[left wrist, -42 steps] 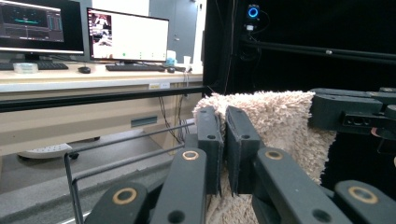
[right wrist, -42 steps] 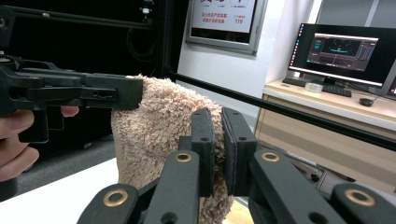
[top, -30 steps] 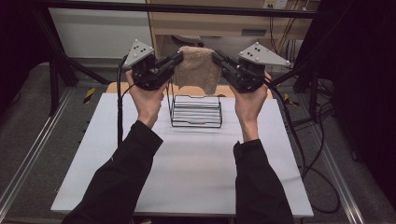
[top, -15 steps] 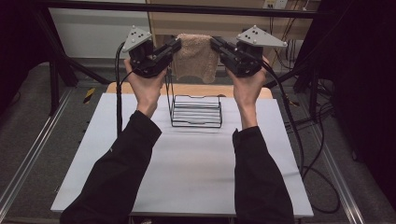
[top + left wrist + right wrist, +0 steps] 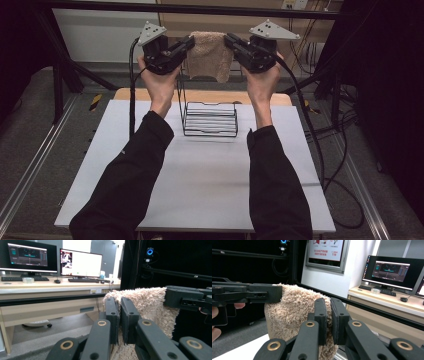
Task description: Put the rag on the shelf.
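Light falls evenly from above on the white table (image 5: 200, 170), which is bright against dark, dim surroundings. The wire rack (image 5: 210, 119) on the table casts only a faint shadow. All views look slightly soft; monitors (image 5: 81, 263) beyond the table glow brightly.

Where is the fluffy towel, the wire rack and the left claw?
towel (image 5: 209, 59), high view, middle of the hanging cloth.
wire rack (image 5: 210, 120), high view, its flat bars on the table.
left claw (image 5: 189, 42), high view, tips pinching the towel's corner.
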{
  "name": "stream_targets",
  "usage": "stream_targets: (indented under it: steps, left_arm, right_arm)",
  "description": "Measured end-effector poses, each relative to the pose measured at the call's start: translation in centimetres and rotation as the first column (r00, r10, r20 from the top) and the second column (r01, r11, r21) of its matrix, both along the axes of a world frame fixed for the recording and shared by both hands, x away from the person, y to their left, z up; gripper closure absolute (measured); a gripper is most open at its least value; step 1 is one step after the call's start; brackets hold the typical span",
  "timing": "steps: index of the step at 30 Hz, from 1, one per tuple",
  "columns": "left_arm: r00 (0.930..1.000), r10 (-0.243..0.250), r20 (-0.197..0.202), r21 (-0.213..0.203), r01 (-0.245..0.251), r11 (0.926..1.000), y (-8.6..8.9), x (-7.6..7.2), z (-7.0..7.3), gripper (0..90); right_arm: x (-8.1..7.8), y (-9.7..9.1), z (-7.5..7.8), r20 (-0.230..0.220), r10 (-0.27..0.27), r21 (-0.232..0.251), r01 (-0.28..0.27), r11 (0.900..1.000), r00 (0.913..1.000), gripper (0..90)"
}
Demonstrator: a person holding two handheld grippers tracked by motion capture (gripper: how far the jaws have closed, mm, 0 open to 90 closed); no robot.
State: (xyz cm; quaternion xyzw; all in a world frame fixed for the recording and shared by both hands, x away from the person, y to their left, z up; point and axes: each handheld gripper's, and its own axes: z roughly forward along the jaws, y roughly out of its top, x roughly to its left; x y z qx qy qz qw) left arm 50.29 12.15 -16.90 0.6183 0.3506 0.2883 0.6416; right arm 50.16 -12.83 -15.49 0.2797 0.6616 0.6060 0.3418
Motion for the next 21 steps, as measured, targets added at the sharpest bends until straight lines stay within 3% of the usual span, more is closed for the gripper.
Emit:
stream_targets:
  steps: [7,13,21]
  left_arm:
    - [0.9997,0.006,-0.025,-0.005,-0.006,1.0,-0.1,1.3,-0.6,84.6]
    - [0.999,0.03,-0.034,0.026,-0.029,0.9992,-0.1,2.0,-1.2,84.5]
    - [0.9983,0.022,-0.054,0.04,-0.019,0.999,0.2,2.2,-2.6,84.5]
  right_arm:
    - [1.7,0.1,-0.4,-0.023,-0.015,-0.024,0.015,0.9996,0.9996,84.4]
    - [3.0,0.6,-0.8,-0.037,-0.02,-0.04,0.018,0.999,0.9991,84.3]
    - [3.6,1.0,-1.9,-0.046,-0.019,-0.069,0.016,0.9975,0.9988,84.2]
